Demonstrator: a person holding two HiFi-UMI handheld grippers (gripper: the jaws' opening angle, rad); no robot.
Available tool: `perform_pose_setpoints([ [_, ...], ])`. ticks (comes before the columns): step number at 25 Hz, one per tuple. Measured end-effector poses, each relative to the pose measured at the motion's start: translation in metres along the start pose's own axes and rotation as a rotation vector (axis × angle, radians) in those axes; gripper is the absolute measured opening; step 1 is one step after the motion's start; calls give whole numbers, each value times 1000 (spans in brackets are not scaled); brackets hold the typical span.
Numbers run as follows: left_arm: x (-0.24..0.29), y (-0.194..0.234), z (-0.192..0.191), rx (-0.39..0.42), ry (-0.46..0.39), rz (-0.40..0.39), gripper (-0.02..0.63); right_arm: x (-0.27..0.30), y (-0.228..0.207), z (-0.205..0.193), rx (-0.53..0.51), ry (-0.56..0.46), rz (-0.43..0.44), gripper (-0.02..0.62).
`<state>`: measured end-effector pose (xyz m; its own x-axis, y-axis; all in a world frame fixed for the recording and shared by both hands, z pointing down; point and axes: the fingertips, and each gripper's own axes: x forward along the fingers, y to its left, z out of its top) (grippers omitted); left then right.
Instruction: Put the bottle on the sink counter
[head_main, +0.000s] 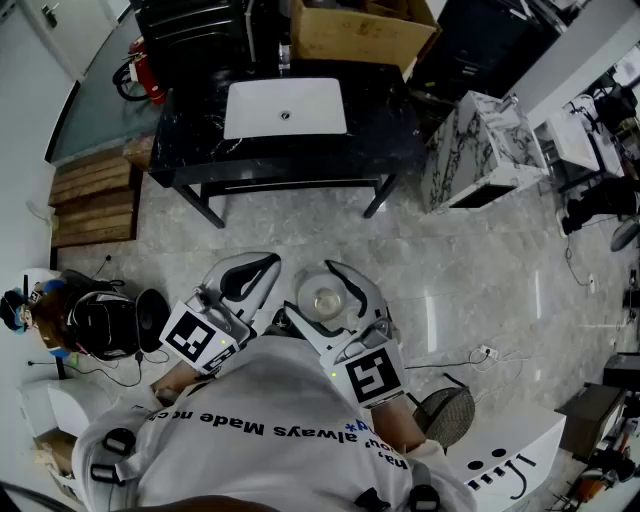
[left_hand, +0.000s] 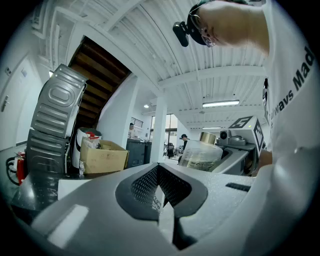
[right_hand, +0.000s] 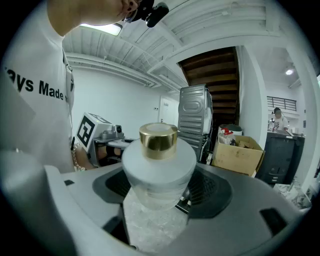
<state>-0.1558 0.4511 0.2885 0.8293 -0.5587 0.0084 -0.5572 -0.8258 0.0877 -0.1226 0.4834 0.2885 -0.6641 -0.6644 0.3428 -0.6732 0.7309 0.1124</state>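
Observation:
A frosted clear bottle (head_main: 326, 301) with a gold cap (right_hand: 158, 139) stands upright between the jaws of my right gripper (head_main: 328, 288), which is shut on its body. In the right gripper view the bottle (right_hand: 159, 167) fills the middle, with the jaws pressed on both sides. My left gripper (head_main: 250, 278) is held beside it at chest height, shut with nothing in it; its jaws meet in the left gripper view (left_hand: 165, 200). The bottle (left_hand: 201, 152) also shows there on the right. Some way ahead across the floor stands the black sink counter (head_main: 385, 120) with its white basin (head_main: 285, 107).
A cardboard box (head_main: 360, 30) sits at the counter's back right. A marble-patterned cabinet (head_main: 480, 150) stands to the counter's right, and wooden planks (head_main: 95, 195) lie to its left. A red fire extinguisher (head_main: 150, 70) is at the far left. Grey tiled floor (head_main: 300, 235) lies between me and the counter.

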Motion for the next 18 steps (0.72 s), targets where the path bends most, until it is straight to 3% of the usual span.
perform_pose_setpoints([
  [18,9,37,-6,-14,12,-52,3,41,-18,7,41,-1,-35,330],
])
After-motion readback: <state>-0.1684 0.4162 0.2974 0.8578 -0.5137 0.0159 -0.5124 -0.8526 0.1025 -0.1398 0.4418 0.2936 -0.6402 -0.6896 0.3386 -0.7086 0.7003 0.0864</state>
